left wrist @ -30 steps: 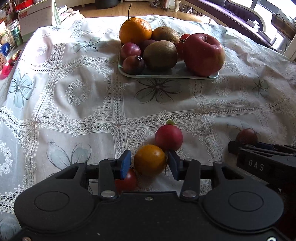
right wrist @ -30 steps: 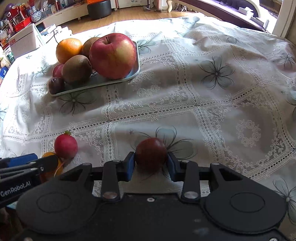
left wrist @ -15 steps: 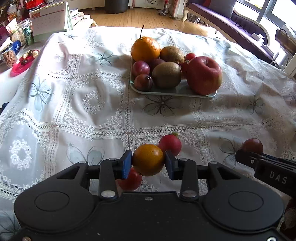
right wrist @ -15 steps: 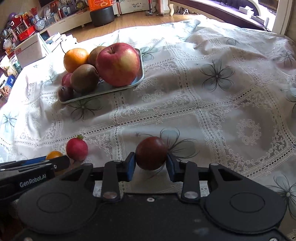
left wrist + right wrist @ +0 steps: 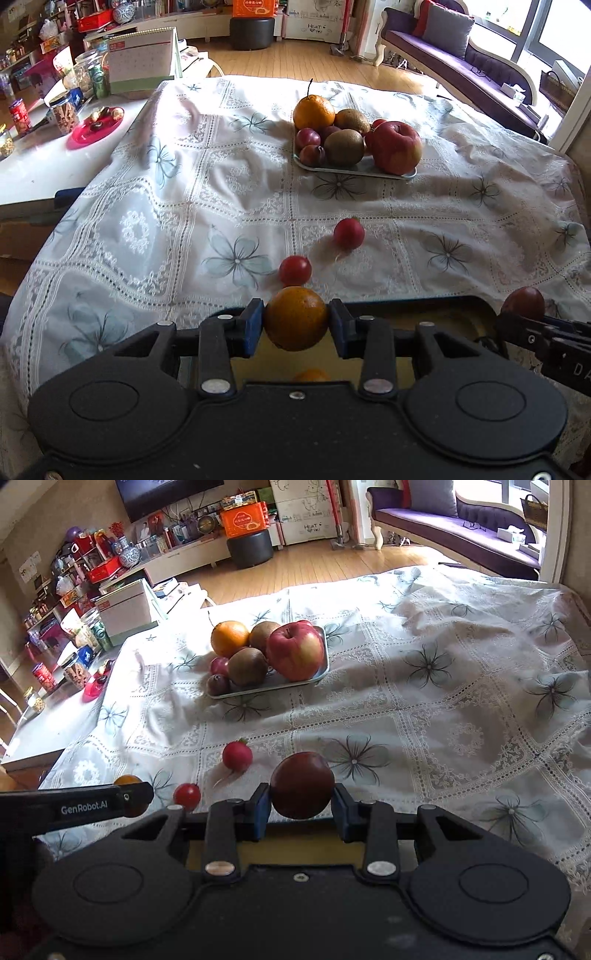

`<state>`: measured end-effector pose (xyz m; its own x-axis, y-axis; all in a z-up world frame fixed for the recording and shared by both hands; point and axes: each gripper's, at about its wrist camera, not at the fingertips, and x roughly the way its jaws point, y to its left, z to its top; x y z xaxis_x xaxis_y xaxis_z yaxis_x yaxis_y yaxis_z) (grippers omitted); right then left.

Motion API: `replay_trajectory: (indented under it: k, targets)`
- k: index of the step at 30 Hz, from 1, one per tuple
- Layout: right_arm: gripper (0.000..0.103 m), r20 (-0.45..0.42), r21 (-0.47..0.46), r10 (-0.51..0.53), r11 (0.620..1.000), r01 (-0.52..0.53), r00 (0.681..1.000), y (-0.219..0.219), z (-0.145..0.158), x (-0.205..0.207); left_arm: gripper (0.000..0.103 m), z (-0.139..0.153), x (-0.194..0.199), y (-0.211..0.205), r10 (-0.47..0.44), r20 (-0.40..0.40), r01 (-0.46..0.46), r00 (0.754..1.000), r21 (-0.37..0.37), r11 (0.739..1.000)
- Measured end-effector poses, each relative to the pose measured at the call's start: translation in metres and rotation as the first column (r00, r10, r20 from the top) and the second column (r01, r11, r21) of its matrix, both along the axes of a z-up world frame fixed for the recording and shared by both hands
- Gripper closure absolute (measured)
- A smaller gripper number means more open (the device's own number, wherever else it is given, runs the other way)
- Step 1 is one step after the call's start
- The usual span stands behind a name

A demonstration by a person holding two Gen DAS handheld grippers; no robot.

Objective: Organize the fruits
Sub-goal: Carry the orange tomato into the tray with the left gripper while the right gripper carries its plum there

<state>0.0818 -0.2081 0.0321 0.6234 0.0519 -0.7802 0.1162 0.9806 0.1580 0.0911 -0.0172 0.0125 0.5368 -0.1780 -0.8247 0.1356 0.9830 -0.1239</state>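
Note:
My left gripper (image 5: 296, 320) is shut on a small orange (image 5: 295, 317) and holds it above the near table edge. My right gripper (image 5: 301, 800) is shut on a dark red plum (image 5: 302, 784), also lifted; the plum shows in the left wrist view (image 5: 523, 302). A red radish (image 5: 348, 232) and a cherry tomato (image 5: 294, 270) lie on the lace tablecloth. A grey tray (image 5: 402, 173) further back holds an apple (image 5: 397, 147), a large orange (image 5: 313, 112), kiwis and plums. The tray (image 5: 324, 664) also shows in the right wrist view.
A white side table (image 5: 44, 166) at the left carries a red dish (image 5: 96, 127), jars and a calendar. A purple sofa (image 5: 461, 70) stands beyond the table at the right. The tablecloth (image 5: 184, 206) is wrinkled around the tray.
Both grippers have risen and pulled back from the table with their fruits held. The cherry tomato that was under the left gripper now lies uncovered on the cloth.

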Motion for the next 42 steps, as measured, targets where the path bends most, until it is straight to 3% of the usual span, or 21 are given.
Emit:
replay_trajectory:
  k: [8,14,20,34,42]
  targets:
    - [0.066,-0.032,0.014,0.039,0.999,-0.039,0.999,0.008,-0.018,-0.05,0.057,-0.018,-0.036,0.029,0.099,-0.038,-0.1,0.994,-0.03,0.994]
    - [0.066,-0.048,-0.012,0.09,0.996,-0.091,0.995,0.026,-0.037,-0.064,0.057,-0.022,-0.041,0.037,0.133,-0.014,-0.133,0.991,-0.009,0.991]
    - [0.065,-0.064,-0.001,0.149,0.989,-0.149,0.987,0.041,-0.046,-0.067,0.057,-0.029,-0.041,0.033,0.114,-0.036,-0.115,0.993,-0.018,0.993]
    - [0.066,-0.063,0.013,0.166,0.986,-0.165,0.984,0.046,-0.05,-0.067,0.056,-0.038,-0.038,0.028,0.111,-0.051,-0.111,0.992,-0.007,0.994]
    - [0.066,0.023,-0.076,0.139,0.988,-0.137,0.99,0.051,-0.041,-0.075,0.056,-0.04,-0.037,0.026,0.1,-0.059,-0.1,0.993,-0.008,0.995]
